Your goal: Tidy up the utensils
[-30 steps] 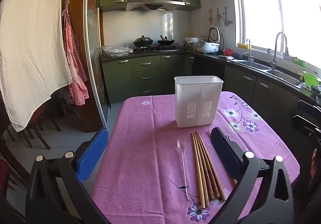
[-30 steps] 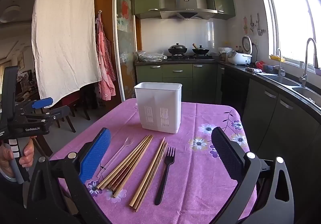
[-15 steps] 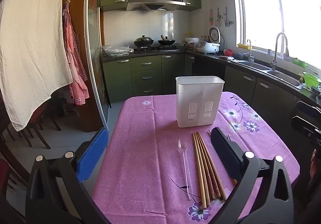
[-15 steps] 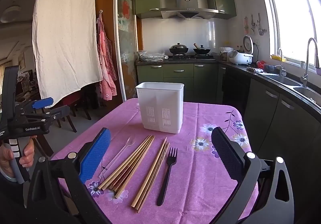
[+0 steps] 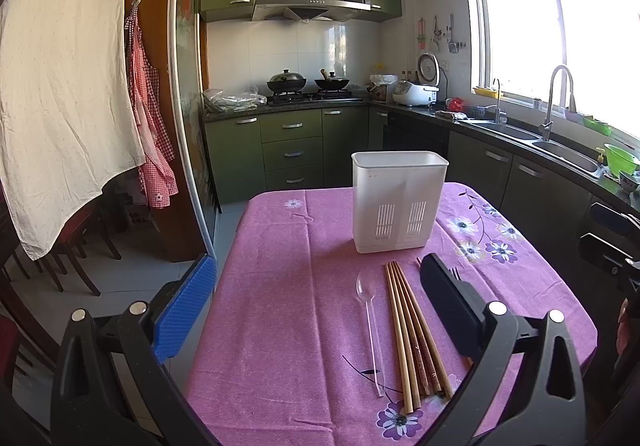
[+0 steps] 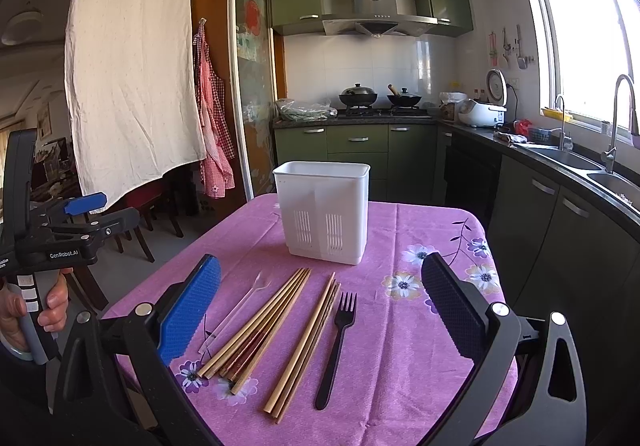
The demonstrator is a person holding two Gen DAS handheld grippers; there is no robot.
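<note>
A white slotted utensil holder (image 5: 398, 202) (image 6: 326, 216) stands upright and empty-looking on the purple tablecloth (image 5: 288, 310). In front of it lie a clear plastic spoon (image 5: 370, 322) (image 6: 236, 312), a bundle of wooden chopsticks (image 5: 412, 330) (image 6: 260, 320), a second chopstick group (image 6: 308, 342) and a black fork (image 6: 336, 342). My left gripper (image 5: 316, 306) is open and empty above the table's near left side. My right gripper (image 6: 320, 310) is open and empty above the chopsticks and fork.
The table edge drops to the floor on the left (image 5: 224, 274). Dark chairs (image 5: 80, 246) stand left. Green cabinets with a stove (image 6: 376, 114) are behind. A counter with sinks (image 6: 572, 162) runs along the right. The other hand-held gripper (image 6: 52, 242) shows at left in the right wrist view.
Both views have shifted very slightly; the holder and utensils sit a touch further right in the frames. Nothing was taken hold of or moved on the table.
</note>
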